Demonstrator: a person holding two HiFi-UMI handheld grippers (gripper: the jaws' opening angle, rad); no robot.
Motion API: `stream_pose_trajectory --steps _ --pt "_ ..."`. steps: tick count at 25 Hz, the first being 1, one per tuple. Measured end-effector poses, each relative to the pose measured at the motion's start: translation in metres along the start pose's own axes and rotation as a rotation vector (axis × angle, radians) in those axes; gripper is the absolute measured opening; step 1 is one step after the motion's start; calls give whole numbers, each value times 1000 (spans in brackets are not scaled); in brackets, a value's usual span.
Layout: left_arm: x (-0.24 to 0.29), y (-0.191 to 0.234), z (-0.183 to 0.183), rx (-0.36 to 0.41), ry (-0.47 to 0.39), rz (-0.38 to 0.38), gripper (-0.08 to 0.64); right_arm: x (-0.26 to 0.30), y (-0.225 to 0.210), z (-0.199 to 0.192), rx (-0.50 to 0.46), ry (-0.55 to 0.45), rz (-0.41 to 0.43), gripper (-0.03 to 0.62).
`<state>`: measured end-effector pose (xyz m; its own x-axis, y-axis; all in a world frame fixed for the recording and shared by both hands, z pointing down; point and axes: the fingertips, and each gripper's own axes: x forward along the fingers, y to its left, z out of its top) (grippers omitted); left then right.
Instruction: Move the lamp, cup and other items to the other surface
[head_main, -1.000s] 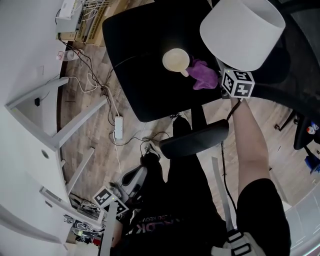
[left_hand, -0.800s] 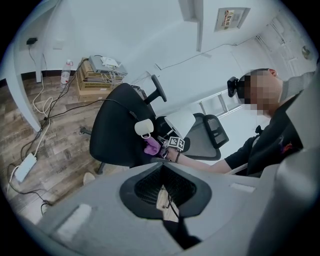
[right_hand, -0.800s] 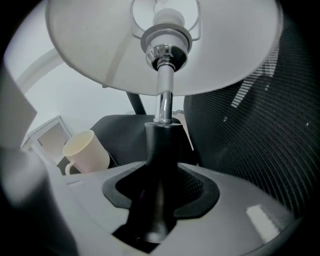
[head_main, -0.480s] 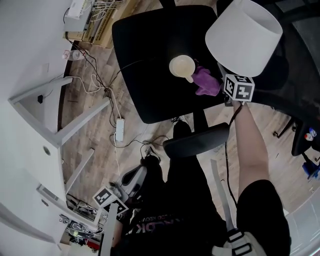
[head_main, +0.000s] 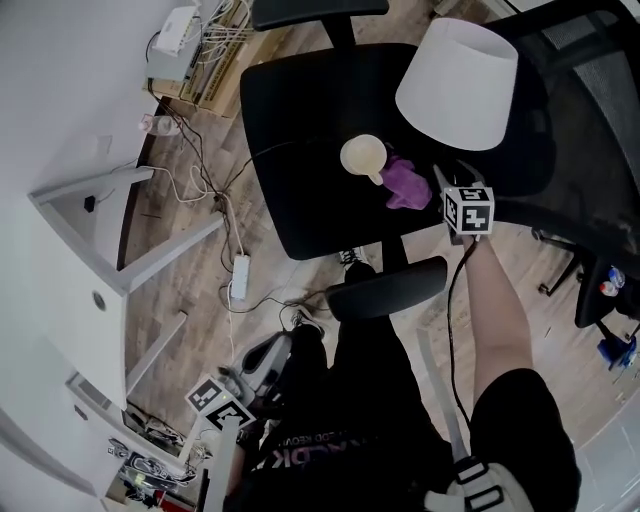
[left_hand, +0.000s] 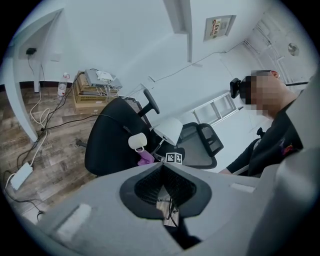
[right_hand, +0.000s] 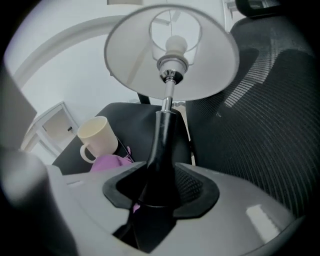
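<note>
**A:** Where's the lamp (head_main: 457, 80)?

**B:** In the right gripper (right_hand: 161, 172). Its 2 jaws are pinching the lamp's black stem (right_hand: 165, 130) low down, 1 jaw on each side. The white shade stands above, tilted away from the gripper. From the head view, the shade hangs over the far right corner of the black chair seat (head_main: 300, 130), next to the mesh chair (head_main: 580, 130). I can't tell whether the foot of the lamp touches the seat.

**A:** And the cup (head_main: 363, 156)?

**B:** It sits upright on that same black seat, cream-coloured, with its handle toward the person. A purple cloth (head_main: 405, 183) lies right against it, between the cup and the right gripper.

**A:** What about the left gripper (left_hand: 162, 167)?

**B:** It is down by the person's lap, well apart from the chair. Its jaws are pressed together with nothing between them, and it points toward the chair from a distance.

**A:** Anything else around?

**B:** A white table (head_main: 40, 300) runs along the left of the head view, with a power strip (head_main: 238, 277) and cables on the wooden floor beside it.
</note>
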<state>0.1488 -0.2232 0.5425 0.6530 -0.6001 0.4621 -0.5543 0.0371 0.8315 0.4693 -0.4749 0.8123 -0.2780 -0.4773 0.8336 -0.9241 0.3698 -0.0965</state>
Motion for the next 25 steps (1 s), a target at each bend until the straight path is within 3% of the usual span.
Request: stream_pose_trajectory --steps 3,6,10,11,12,16,21,25 --pt "0 -2 -2 15 -3 -1 5 8 2 9 -6 25 56 147" --pt "-4 0 -3 4 -18 4 5 14 4 26 -57 74 34 117" --pt "-11 1 -1 5 -47 9 5 9 2 23 -55 48 11 106" --pt "-12 0 0 12 -54 7 5 6 0 25 -57 33 -13 86" --pt "-14 -1 1 15 -64 4 5 1 -3 29 -59 9 -40 6" --pt "-26 -10 6 25 -124 -17 5 -41 3 55 -35 -116 -54 5" --pt "-52 -28 10 56 -227 -62 5 -108 22 94 -86 -190 -41 5" --pt "-90 -38 2 92 -309 -72 5 -169 41 122 -66 -274 -21 5"
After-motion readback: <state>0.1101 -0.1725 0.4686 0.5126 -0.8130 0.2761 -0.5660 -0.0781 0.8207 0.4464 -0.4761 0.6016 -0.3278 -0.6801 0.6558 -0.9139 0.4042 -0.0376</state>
